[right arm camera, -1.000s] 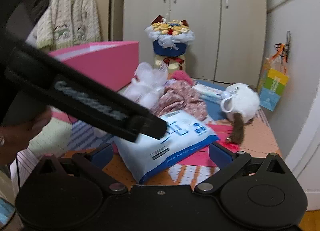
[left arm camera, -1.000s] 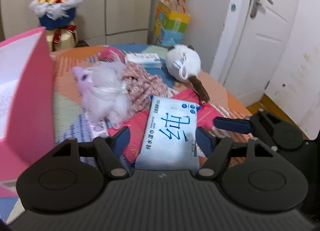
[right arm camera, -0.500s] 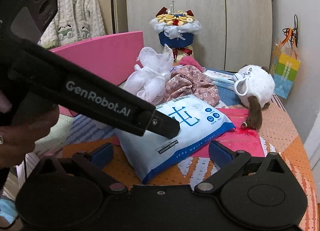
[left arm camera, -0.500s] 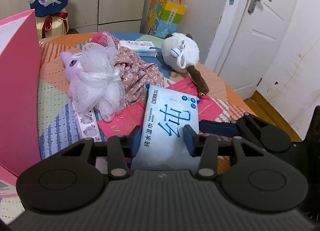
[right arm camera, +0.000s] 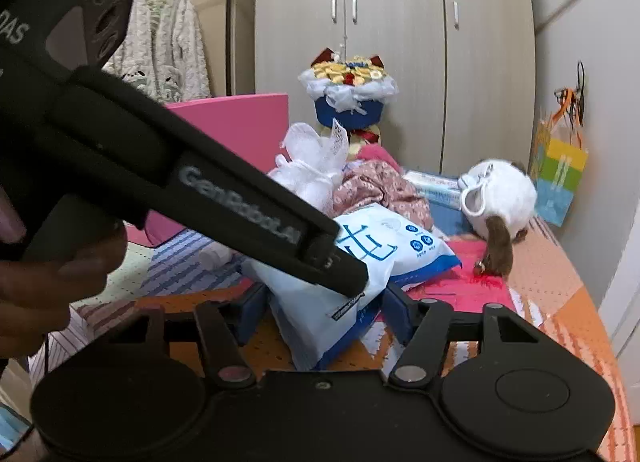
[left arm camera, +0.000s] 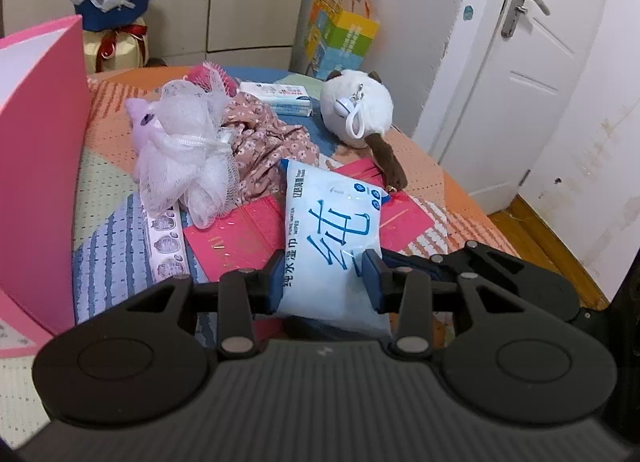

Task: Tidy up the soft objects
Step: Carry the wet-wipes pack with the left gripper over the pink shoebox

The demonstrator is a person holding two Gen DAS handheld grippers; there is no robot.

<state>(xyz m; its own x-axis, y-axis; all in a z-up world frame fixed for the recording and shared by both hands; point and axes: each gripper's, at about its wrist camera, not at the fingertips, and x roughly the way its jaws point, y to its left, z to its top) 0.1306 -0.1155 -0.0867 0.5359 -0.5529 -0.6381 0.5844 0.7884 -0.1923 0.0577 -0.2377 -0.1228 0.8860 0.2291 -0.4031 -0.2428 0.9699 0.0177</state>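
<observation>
Squashing under pressure, wet-wipes pack [left arm camera: 332, 238] lies on patchwork table [left arm camera: 112, 189], near end bulging: soft, slick film, likely moderate weight. Left gripper [left arm camera: 325, 277] jaws closing, pinching pack's near end. Right gripper [right arm camera: 324, 312] jaws closing around same pack, contact unclear. Safer hold probably mid-body.

Count: 2 wipes packs [left arm camera: 332, 238] [left arm camera: 280, 97], 1 mesh pouf [left arm camera: 188, 157], 1 floral cloth [left arm camera: 268, 145], 1 white plush [left arm camera: 360, 109], possibly 1 purple plush [left arm camera: 140, 117], half-hidden.

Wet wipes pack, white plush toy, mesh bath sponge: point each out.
wet wipes pack [left arm camera: 332, 229], left wrist view, printed front.
white plush toy [left arm camera: 360, 109], left wrist view, round body.
mesh bath sponge [left arm camera: 188, 149], left wrist view, white netting.
</observation>
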